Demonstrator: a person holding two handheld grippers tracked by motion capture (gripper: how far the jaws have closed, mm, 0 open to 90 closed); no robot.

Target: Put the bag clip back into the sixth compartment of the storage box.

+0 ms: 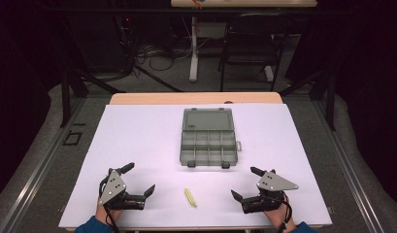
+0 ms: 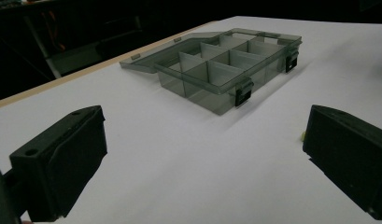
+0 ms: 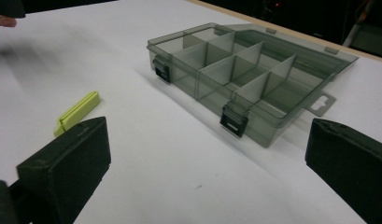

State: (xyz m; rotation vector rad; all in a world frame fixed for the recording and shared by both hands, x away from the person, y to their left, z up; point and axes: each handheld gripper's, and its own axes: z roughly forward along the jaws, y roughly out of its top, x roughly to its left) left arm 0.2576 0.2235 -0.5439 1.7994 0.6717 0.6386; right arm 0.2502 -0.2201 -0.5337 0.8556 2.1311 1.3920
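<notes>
The small yellow-green plastic clip [image 1: 190,197] lies flat on the white table [image 1: 138,141], between the left gripper [image 1: 140,178] and right gripper [image 1: 243,183], jaws wide and empty. The smoky-grey divided plastic box [image 1: 208,146] sits open at twelve o'clock, probably to receive it.

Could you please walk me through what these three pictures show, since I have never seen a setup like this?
A person sits at a table covered in white and holds a hand tool with two black jaws in each hand: the left gripper and the right gripper. Both stand open and hold nothing.

The high view comes from a fixed camera above the table, looking forward and down. The two gripper views come from small cameras riding on each tool, so the black blocks at the bottom corners are that tool's own jaws.

On the table lies a smoky clear organizer box with its lid folded back and its compartments apparently empty. Between the grippers lies a small yellow-green clip, also seen in the right gripper view.
</notes>
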